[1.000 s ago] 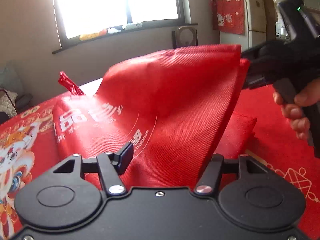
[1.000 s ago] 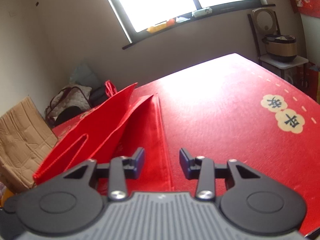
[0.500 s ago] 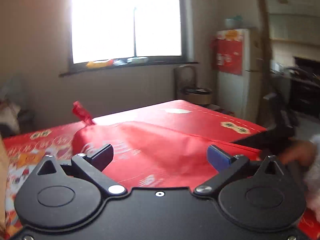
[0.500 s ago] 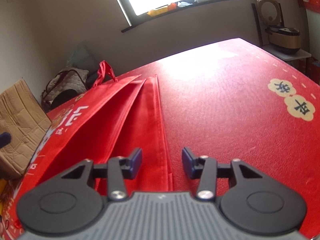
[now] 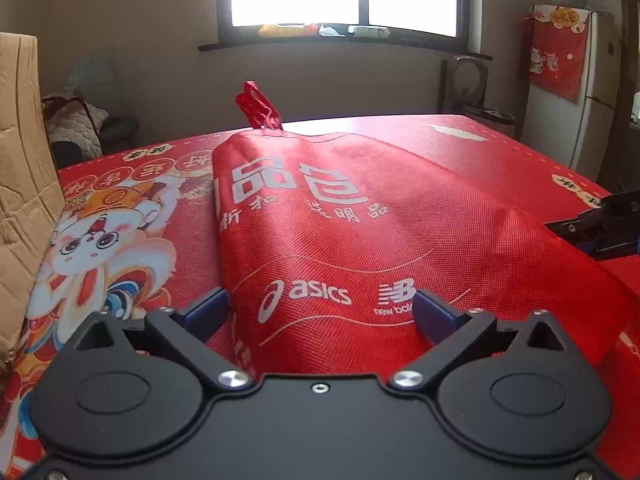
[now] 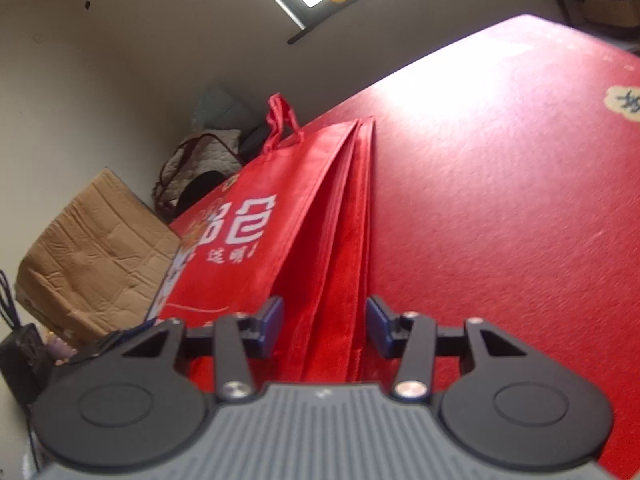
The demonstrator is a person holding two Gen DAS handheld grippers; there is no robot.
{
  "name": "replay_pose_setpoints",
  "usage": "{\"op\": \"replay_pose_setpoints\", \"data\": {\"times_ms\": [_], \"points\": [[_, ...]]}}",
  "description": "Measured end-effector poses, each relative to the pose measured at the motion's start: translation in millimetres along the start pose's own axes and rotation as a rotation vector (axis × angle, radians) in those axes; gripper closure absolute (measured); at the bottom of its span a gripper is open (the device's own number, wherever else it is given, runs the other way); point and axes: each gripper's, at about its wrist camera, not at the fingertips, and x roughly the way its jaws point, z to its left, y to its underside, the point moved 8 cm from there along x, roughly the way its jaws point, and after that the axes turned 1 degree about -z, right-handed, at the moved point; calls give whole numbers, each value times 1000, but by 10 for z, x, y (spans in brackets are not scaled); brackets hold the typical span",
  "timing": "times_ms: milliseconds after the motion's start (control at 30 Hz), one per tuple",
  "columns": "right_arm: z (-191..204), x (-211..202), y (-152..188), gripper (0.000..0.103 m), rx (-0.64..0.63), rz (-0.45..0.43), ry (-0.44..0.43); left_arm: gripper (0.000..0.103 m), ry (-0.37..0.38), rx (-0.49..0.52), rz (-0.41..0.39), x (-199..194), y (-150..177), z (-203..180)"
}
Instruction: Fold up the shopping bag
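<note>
A red non-woven shopping bag [image 5: 360, 224] with white lettering lies flat on the red table, its handle [image 5: 258, 106] sticking up at the far end. My left gripper [image 5: 320, 312] is open wide at the bag's near end, the fabric between its jaws. My right gripper [image 6: 325, 324] is open over the bag's [image 6: 296, 208] layered right side edge, with the folds between the fingers. The right gripper's black tip [image 5: 600, 228] shows at the right edge of the left wrist view, beside the bag.
The red tablecloth [image 5: 120, 240] has a cartoon print on the left and plain red felt [image 6: 500, 200] on the right. A cardboard box [image 5: 20, 160] stands at the table's left edge. A fridge [image 5: 576, 92] and a rice cooker [image 5: 484, 114] stand behind the table.
The raised half of the bag has come down flat on the table. My left gripper let go and opened wide. My right gripper opened a little wider and tilted.
</note>
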Motion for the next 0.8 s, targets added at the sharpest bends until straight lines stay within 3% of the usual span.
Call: {"op": "replay_pose_setpoints", "data": {"times_ms": [67, 167, 267, 367, 567, 733, 767, 800], "points": [[50, 9, 5, 57, -10, 8, -7, 3, -24, -20, 8, 32, 9, 42], [68, -110, -88, 57, -11, -55, -1, 3, -8, -88, 13, 38, 6, 116], [143, -287, -189, 55, 18, -120, -118, 3, -8, -79, 14, 36, 11, 92], [234, -322, -195, 47, 38, -97, -219, 3, -14, -52, 15, 46, 14, 43], [111, -192, -143, 48, 82, -30, -182, 3, -28, -19, 36, 88, 26, -12], [46, -68, -57, 65, 108, -13, -158, 1, -38, -7, 51, 104, 56, -47], [52, -55, -47, 71, 98, -26, -148, 1, -43, -3, 52, 104, 58, -56], [63, -47, -39, 89, 84, -39, -138, 1, -46, -1, 53, 109, 60, -59]]}}
